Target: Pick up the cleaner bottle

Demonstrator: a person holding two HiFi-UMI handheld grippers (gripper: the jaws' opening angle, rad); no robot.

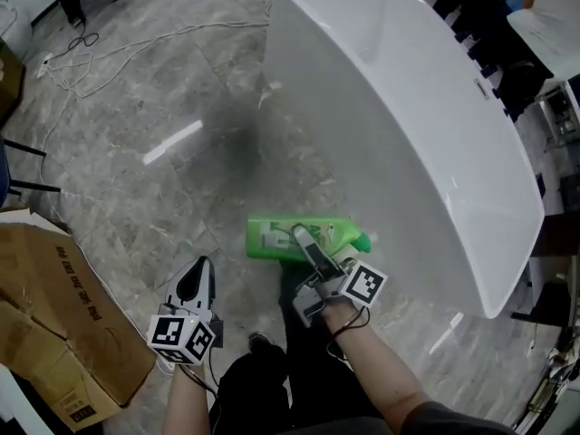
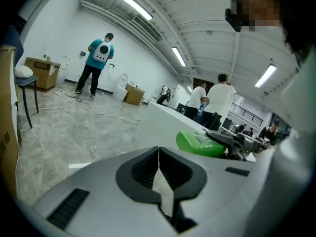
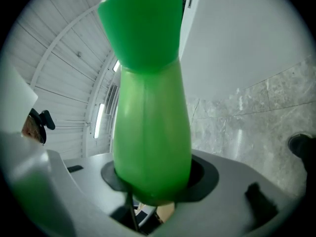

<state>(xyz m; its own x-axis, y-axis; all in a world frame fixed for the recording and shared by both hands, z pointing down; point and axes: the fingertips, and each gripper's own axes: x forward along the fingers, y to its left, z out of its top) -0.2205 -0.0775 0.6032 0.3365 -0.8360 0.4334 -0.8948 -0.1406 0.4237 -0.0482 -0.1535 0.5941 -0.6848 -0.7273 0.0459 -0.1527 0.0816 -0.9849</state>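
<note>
Gripping cleaner bottle (image 1: 346, 233), label (image 1: 270, 236) illegible

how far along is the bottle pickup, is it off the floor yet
Done: the right gripper is shut on the green cleaner bottle, held sideways clear of the floor beside the bathtub. In hand: just that hold; the left gripper is shut, empty. Left: nothing of the pickup that shows.

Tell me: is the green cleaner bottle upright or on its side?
On its side: in the head view the cleaner bottle stretches crosswise, gripped in the right claw.
</note>
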